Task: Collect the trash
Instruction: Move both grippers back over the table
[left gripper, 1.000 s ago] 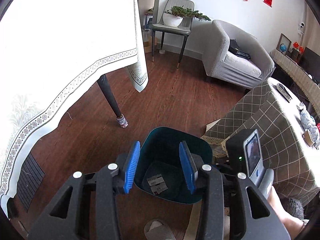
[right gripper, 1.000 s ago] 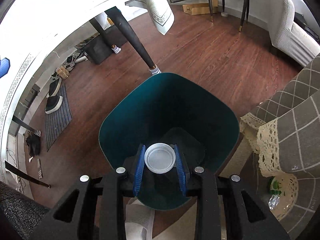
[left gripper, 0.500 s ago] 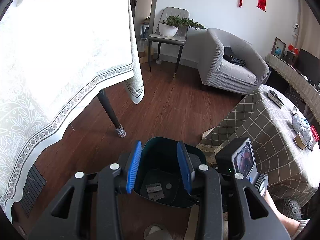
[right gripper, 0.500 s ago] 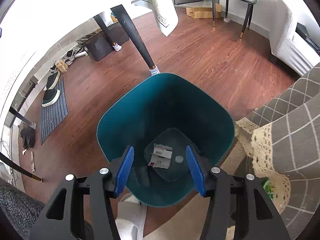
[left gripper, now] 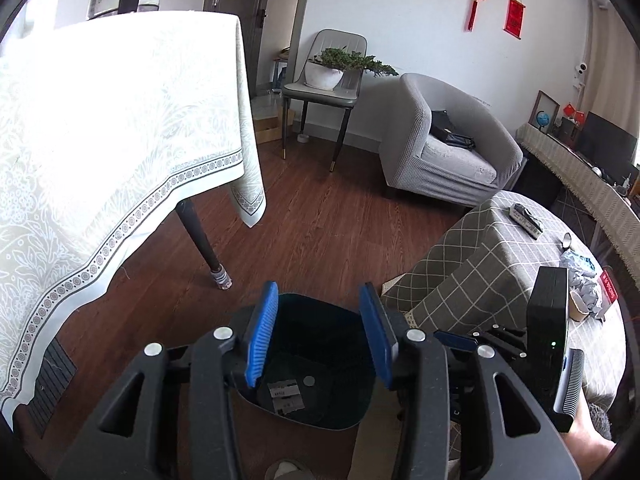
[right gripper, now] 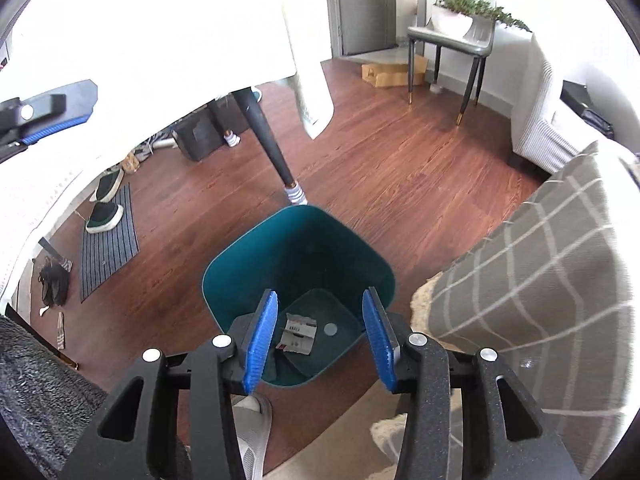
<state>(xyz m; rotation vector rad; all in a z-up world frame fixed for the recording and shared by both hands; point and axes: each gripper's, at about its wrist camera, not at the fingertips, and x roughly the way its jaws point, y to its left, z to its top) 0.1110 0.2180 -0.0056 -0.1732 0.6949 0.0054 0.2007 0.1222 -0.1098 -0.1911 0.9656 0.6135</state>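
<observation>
A teal waste bin (right gripper: pixel 256 256) (left gripper: pixel 340 408) stands on the wood floor. At its bottom lie a torn paper label (right gripper: pixel 298 332) (left gripper: pixel 285 394) and a small white bottle cap (right gripper: pixel 330 328) (left gripper: pixel 309 380). My right gripper (right gripper: pixel 320 340) hangs above the bin's near rim, its jaws closing with nothing between them. My left gripper (left gripper: pixel 318 334) hovers over the bin too, jaws opening and empty. Crumpled paper (left gripper: pixel 584 280) lies on the checked table at the right.
A white-clothed table (left gripper: pixel 100 140) with a dark leg (right gripper: pixel 272 152) stands left of the bin. The checked low table (right gripper: pixel 552 272) is close on the right. Grey armchair (left gripper: pixel 448 148), chair with plant (left gripper: pixel 332 76), floor mat with shoes (right gripper: pixel 106 236), a slippered foot (right gripper: pixel 252 424) below.
The right gripper let go of the white cap, which now lies in the bin, and rose away. The left gripper also lifted, so the bin looks smaller and lower in both views.
</observation>
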